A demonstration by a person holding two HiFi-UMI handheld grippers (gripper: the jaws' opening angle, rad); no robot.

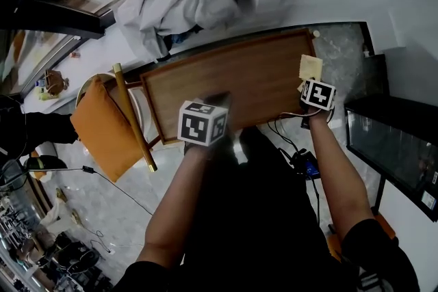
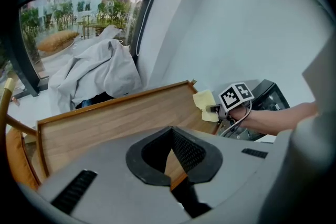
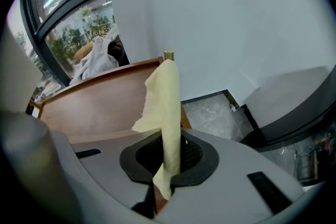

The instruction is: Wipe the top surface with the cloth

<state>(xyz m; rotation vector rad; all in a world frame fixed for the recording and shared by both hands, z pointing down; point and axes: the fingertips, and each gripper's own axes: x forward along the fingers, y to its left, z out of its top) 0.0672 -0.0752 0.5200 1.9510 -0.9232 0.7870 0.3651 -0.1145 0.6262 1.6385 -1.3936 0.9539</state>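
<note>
A pale yellow cloth (image 1: 310, 68) rests on the far right corner of the wooden table top (image 1: 233, 78). My right gripper (image 1: 307, 83) is shut on it. In the right gripper view the cloth (image 3: 166, 97) stands up from between the jaws of the right gripper (image 3: 169, 140), over the wood (image 3: 100, 107). My left gripper (image 1: 217, 104) hovers over the table's near edge, blurred, its jaws closed with nothing between them. The left gripper view looks past the left gripper (image 2: 171, 135) across the table top (image 2: 115, 123) to the cloth (image 2: 203, 102) and the right gripper (image 2: 219, 108).
A chair with an orange cushion (image 1: 102, 123) and a brass-coloured rail (image 1: 133, 116) stands at the table's left. A heap of pale fabric (image 1: 178, 0) lies beyond the far edge. A dark glass cabinet (image 1: 390, 140) is at the right. Cables (image 1: 294, 147) hang below the right corner.
</note>
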